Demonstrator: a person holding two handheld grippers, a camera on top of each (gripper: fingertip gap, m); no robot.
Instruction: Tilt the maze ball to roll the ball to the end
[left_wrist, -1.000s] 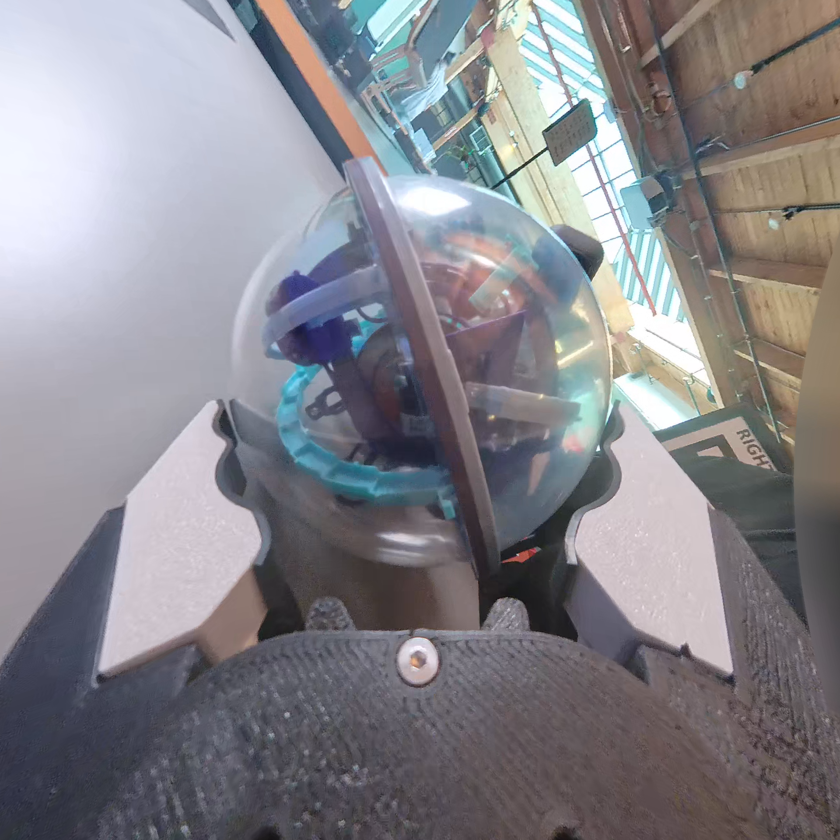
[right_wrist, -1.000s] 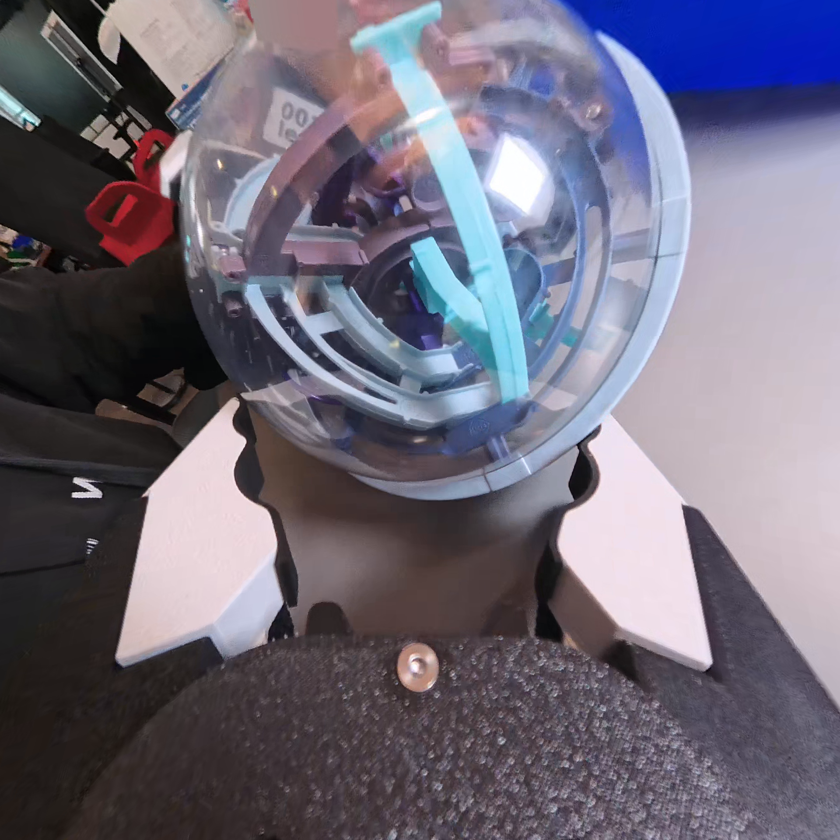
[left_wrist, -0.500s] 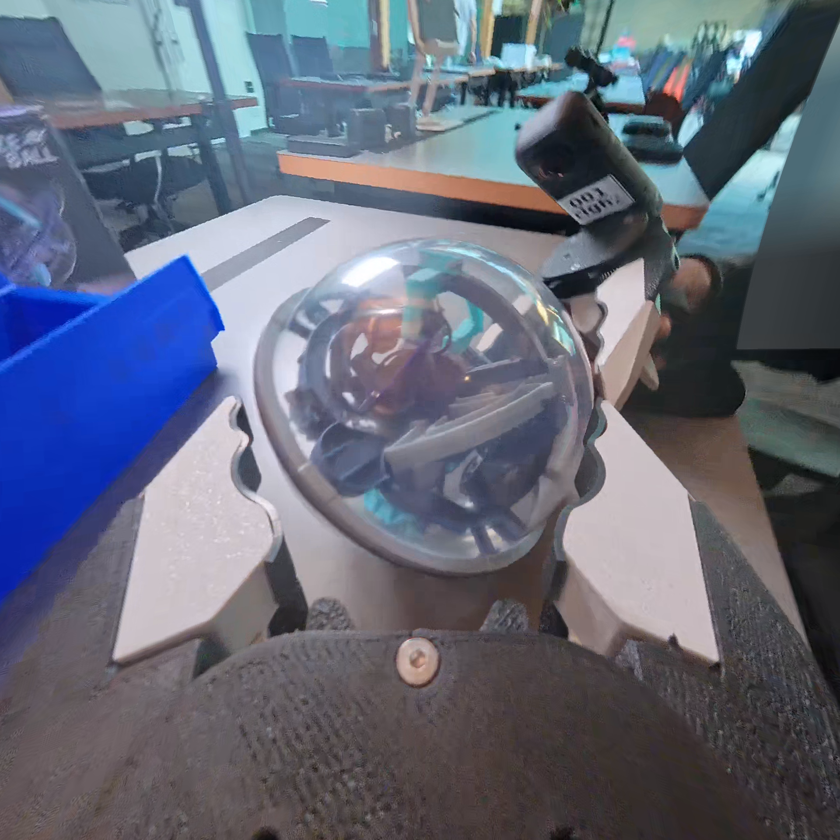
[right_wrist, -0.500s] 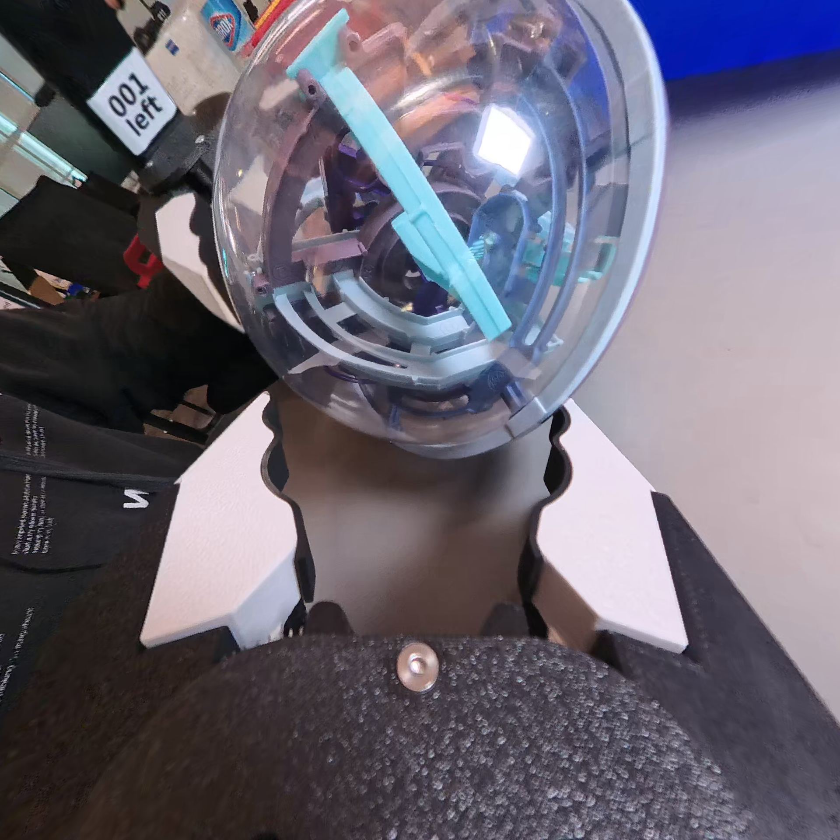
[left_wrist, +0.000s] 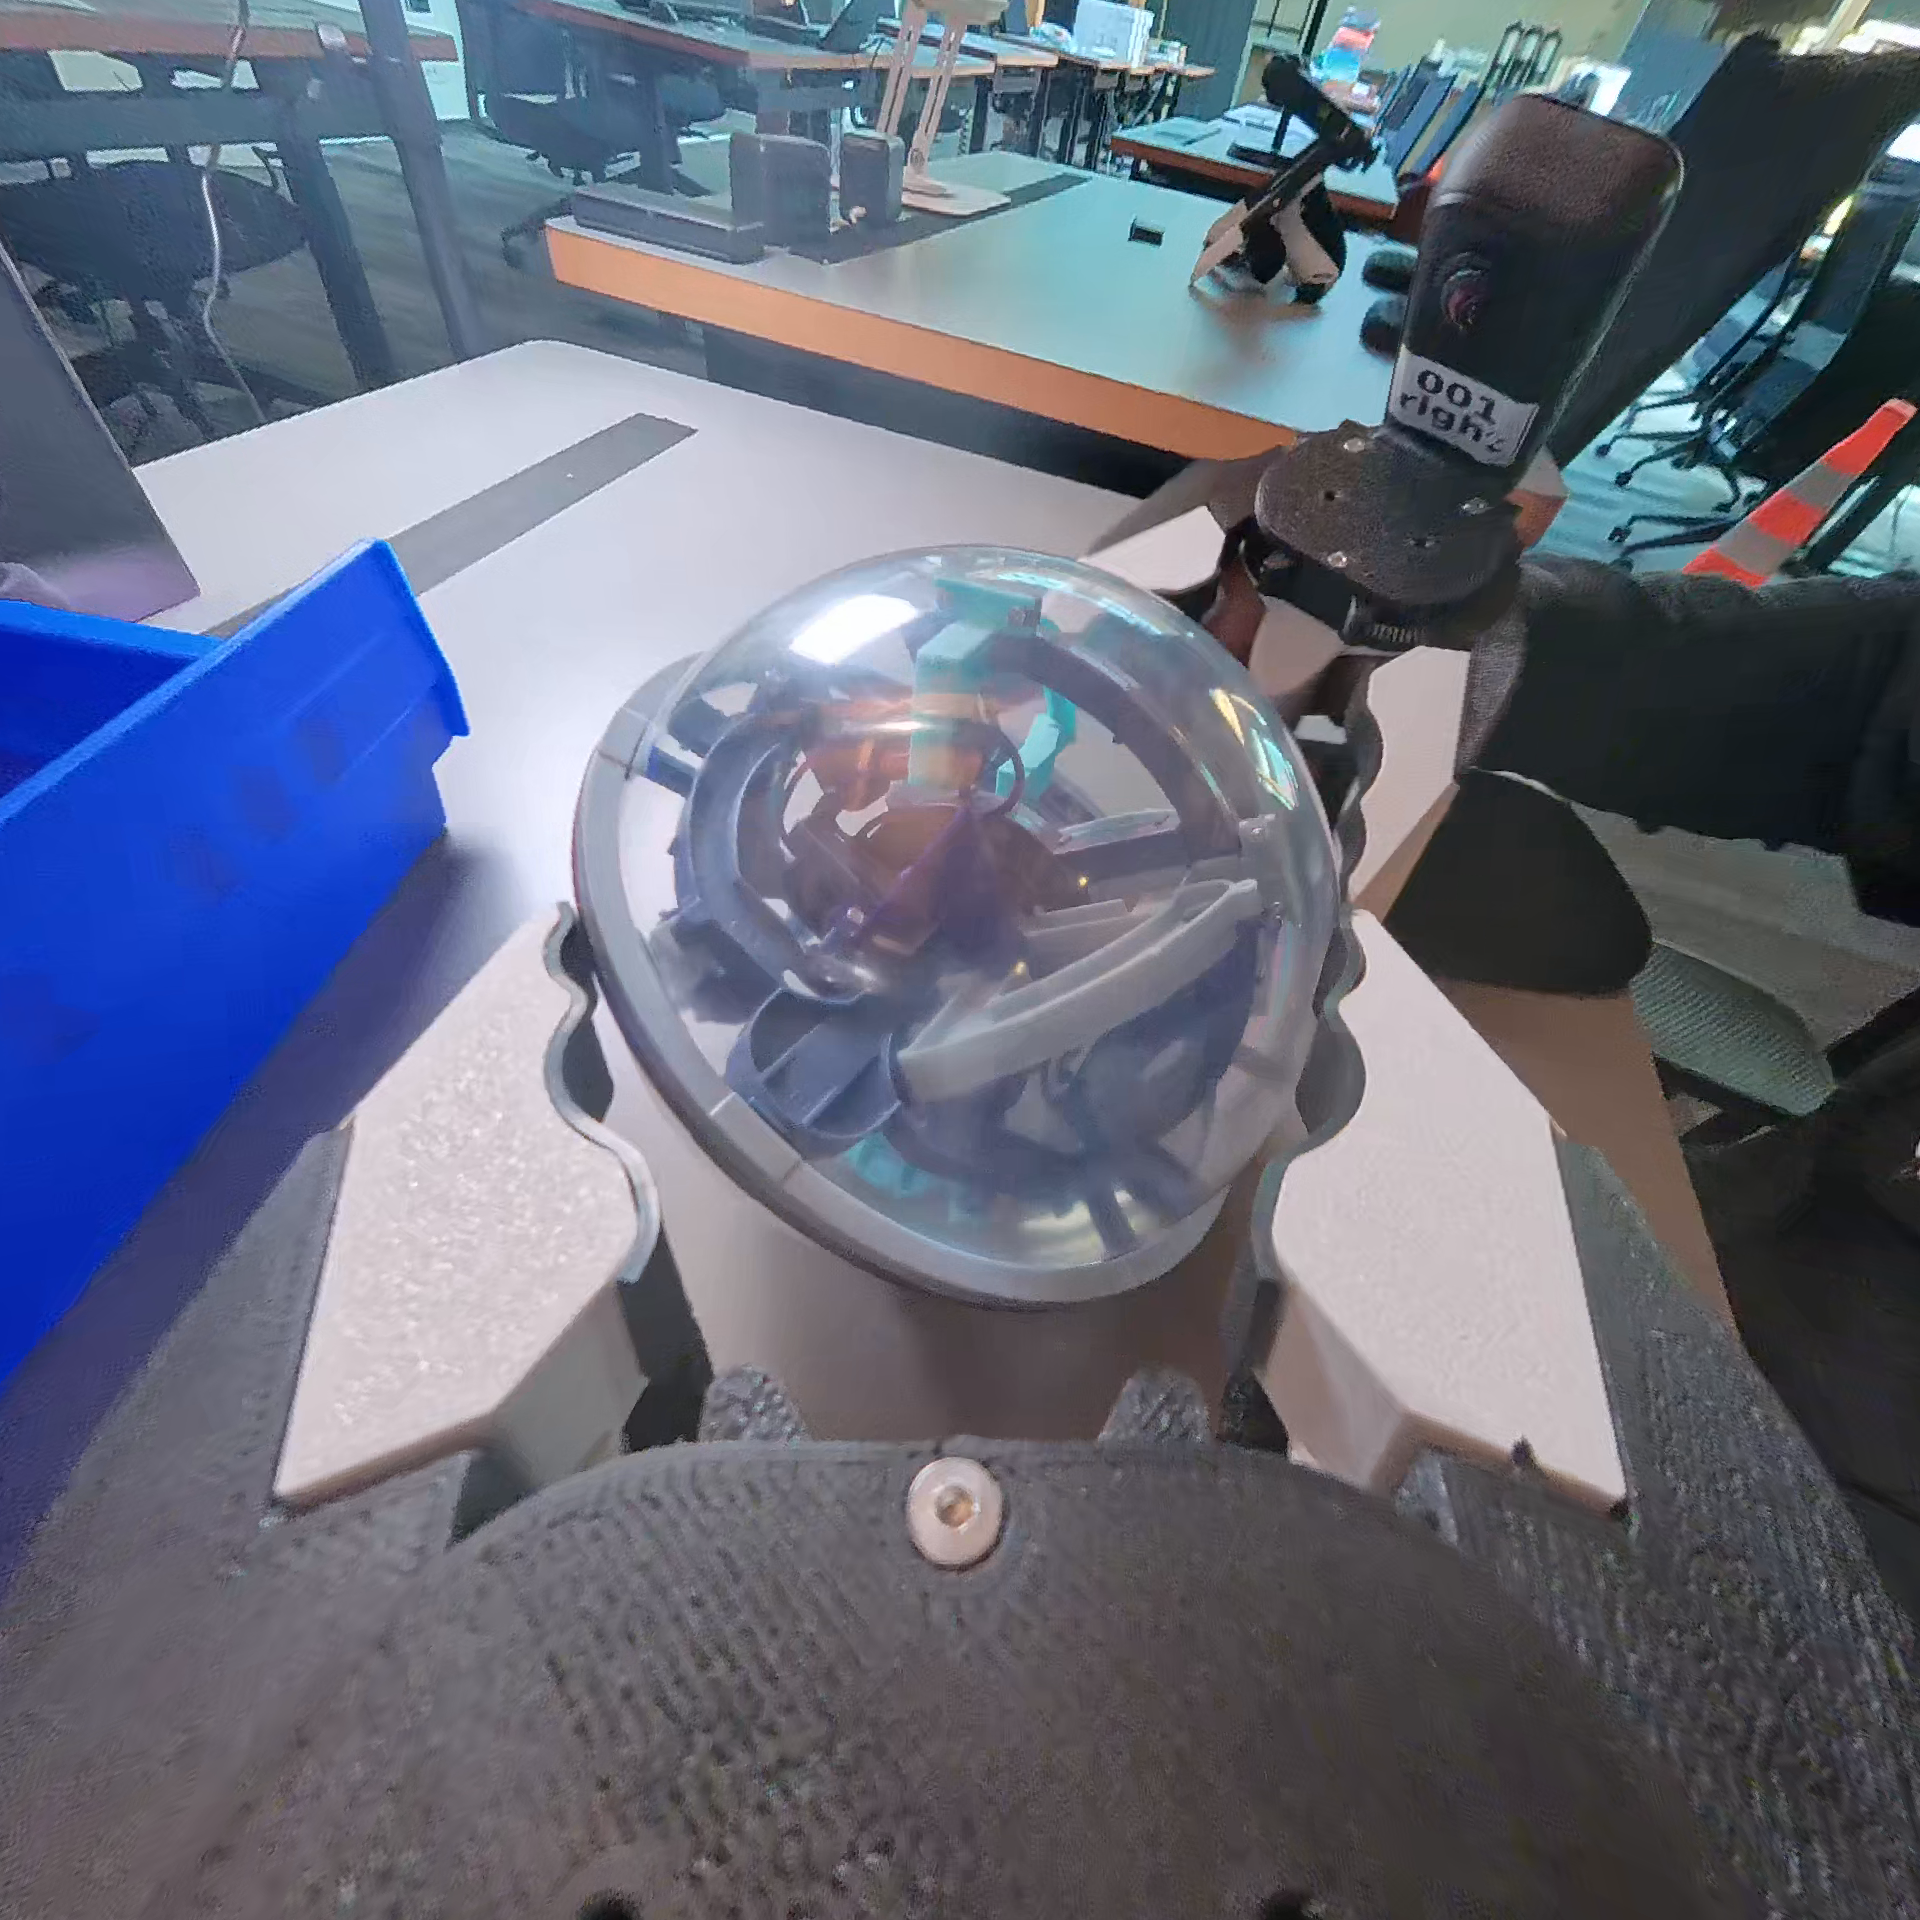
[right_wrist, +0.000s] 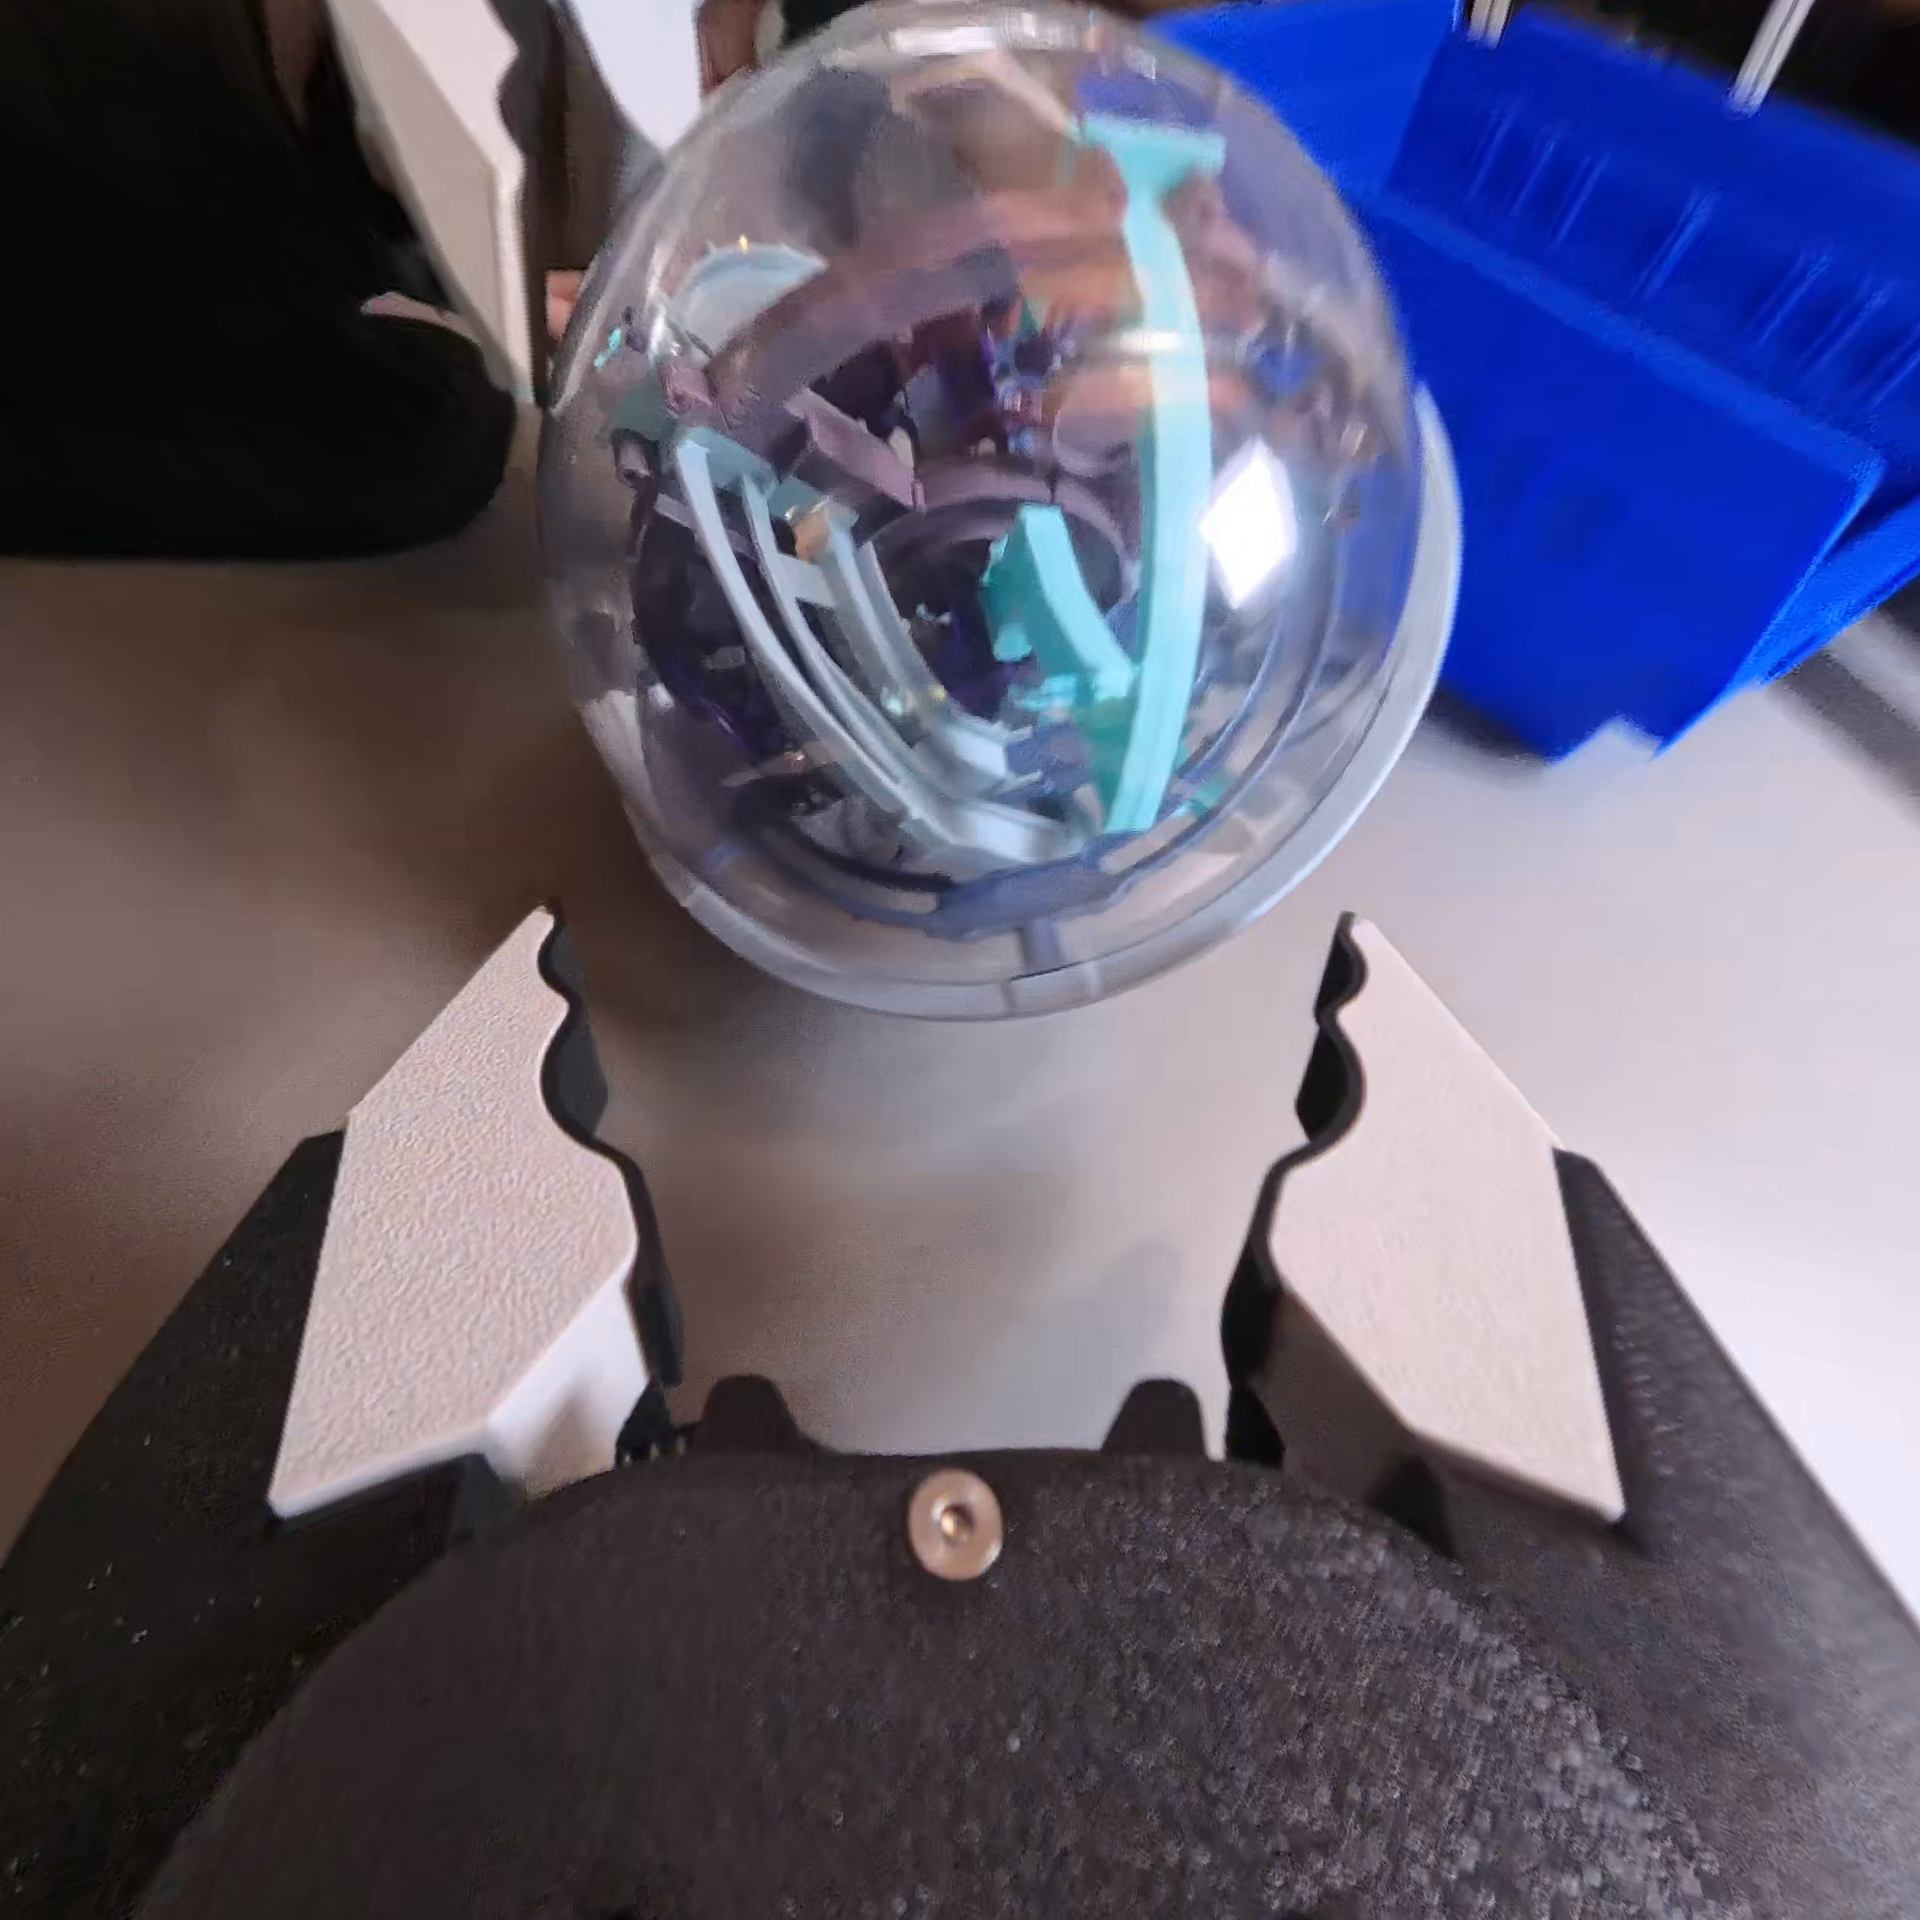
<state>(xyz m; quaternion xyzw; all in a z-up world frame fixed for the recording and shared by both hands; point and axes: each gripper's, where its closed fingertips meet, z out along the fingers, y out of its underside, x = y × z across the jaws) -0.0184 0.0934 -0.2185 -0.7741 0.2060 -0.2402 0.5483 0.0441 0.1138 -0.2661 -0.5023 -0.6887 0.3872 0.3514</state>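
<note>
With my left gripper (left_wrist: 956, 977) clamping the maze ball (left_wrist: 961, 925) at frame centre above the table (left_wrist: 499, 468) and my right gripper (right_wrist: 951, 997) wide and short of it, a hasty tilt could slip the smooth sphere free.

My left gripper (left_wrist: 956, 997) had pale grey wedge fingers (left_wrist: 468, 1195) with wavy black pads, a textured black body and one silver screw (left_wrist: 954, 1509). A black sleeve (left_wrist: 1714, 707) covered my arm.
</note>
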